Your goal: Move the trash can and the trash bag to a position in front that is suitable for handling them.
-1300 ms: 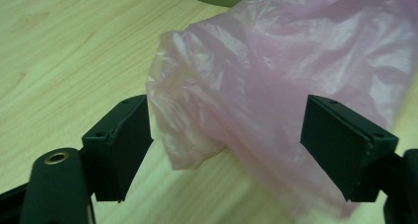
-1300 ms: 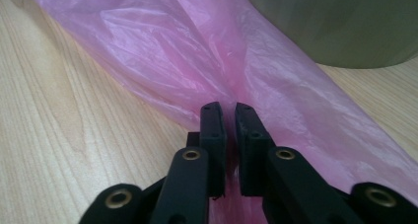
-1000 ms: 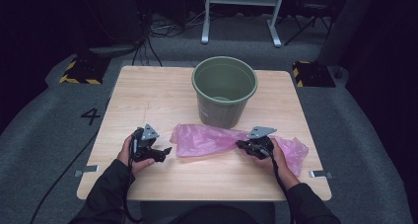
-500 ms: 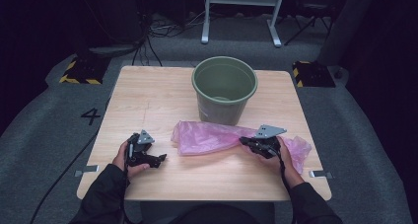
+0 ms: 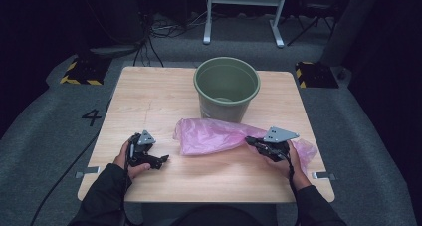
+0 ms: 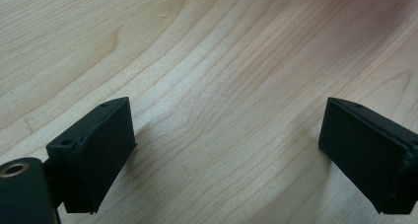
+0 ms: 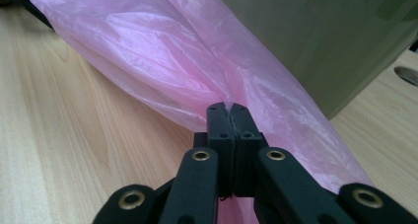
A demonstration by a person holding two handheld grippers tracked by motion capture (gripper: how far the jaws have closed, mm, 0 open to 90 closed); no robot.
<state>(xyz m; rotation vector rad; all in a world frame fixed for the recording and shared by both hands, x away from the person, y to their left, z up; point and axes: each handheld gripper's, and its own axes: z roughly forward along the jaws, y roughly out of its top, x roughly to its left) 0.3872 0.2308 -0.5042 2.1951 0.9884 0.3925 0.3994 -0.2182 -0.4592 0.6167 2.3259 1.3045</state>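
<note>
Plastic film, thin and pink — the bag (image 5: 219, 136) lies crumpled along the middle of the worktop (image 5: 164, 94), just in front of the green bucket (image 5: 226, 89) at centre frame. By its look it should be nearly weightless, limp and slippery, liable to slide out of a shallow pinch and to billow or snag when lifted; a bunched fold or the rim of its mouth would be the surest place to take hold. The right gripper (image 7: 229, 108) has its jaws pressed together on a gathered pleat near the bag's right end. The left gripper (image 5: 161, 160), lower left of the high view, has just been opening and stands wide with bare wood between its jaws, apart from the bag's left end. Only the bucket wall stands close behind the film — a lift must clear its rim.
</note>
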